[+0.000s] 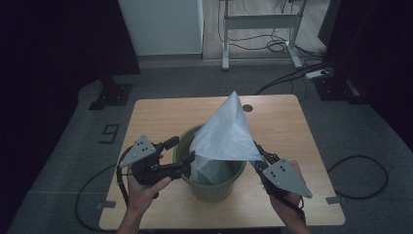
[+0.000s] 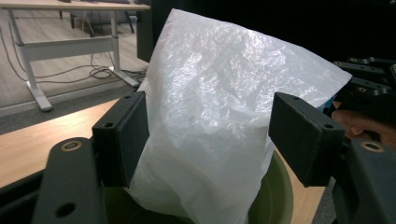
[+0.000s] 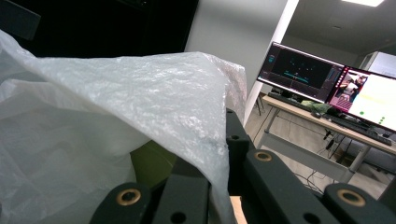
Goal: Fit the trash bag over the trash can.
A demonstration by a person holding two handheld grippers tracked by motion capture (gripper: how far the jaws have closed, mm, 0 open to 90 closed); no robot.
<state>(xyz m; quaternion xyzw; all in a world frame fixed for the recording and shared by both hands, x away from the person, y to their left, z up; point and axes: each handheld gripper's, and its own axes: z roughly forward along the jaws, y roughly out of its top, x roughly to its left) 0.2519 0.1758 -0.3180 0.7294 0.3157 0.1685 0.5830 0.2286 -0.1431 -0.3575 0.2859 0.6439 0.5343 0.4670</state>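
Item: white plastic bag [image 1: 225, 130]. Thin, crinkled, translucent. Its lower part sits inside my green bin [image 1: 210, 191]; its upper part rises clear of the rim and comes to a peak at the far side. One bottom corner of the raised sheet is drawn out toward my right.

Item: green bin, round, upright, near the front middle of the wooden surface [image 1: 282, 117]. In the left gripper view its rim [image 2: 278, 196] shows behind and below the bag.

Item: my left tool [image 1: 183, 150], at the bin's left side, pointing in over the rim. State: jaws spread wide, holding nothing. In the left gripper view the bag [image 2: 219, 112] stands between the two pads; the left pad [image 2: 122, 136] lies just against the plastic, the right pad [image 2: 302, 135] is near it, and I cannot tell whether it touches.

Item: my right tool [image 1: 257, 155], at the bin's right side. State: jaws closed together on the bag's drawn-out corner. In the right gripper view the plastic [image 3: 140, 98] drapes over the jaws and is pinched between them.

Item: my right hand [image 2: 369, 125], seen past the bag in the left gripper view.

Item: lit monitors [image 3: 327, 79] on a desk, background of the right gripper view.
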